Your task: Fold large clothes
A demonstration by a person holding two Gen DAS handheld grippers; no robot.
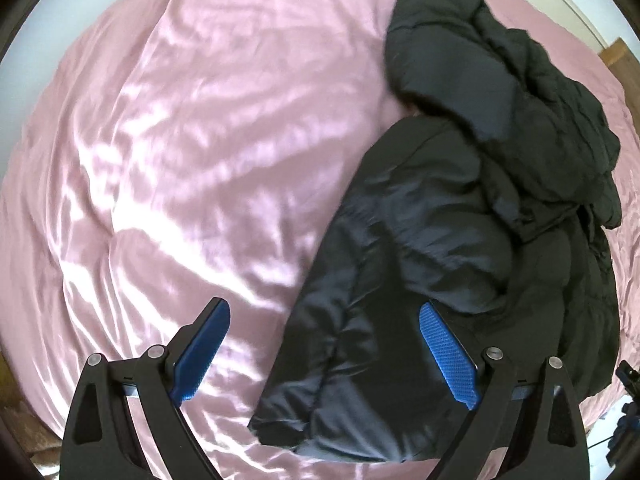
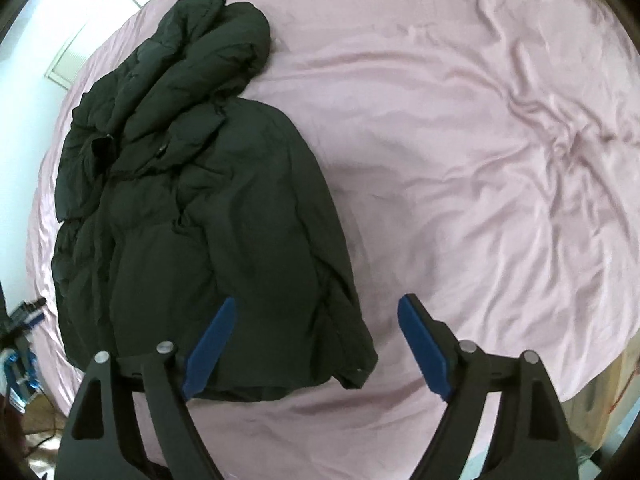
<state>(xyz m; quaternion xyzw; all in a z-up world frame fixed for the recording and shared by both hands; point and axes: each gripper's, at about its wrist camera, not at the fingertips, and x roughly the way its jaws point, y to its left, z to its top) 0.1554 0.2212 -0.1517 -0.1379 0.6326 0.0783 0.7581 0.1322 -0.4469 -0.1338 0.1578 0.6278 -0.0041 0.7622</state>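
Note:
A large black puffer jacket [image 1: 460, 216] lies crumpled on a pink bed sheet [image 1: 200, 140], its hood and a sleeve bunched at the far end. My left gripper [image 1: 324, 312] is open and empty, hovering over the jacket's near left edge. In the right wrist view the jacket [image 2: 208, 192] lies left of centre on the sheet [image 2: 480, 160]. My right gripper [image 2: 316, 308] is open and empty above the jacket's near right hem corner.
The wrinkled sheet spreads wide to the left of the jacket in the left view and to the right in the right view. Blue and black gear [image 2: 20, 340] sits off the bed's left edge. A wooden edge [image 1: 620, 52] shows at far right.

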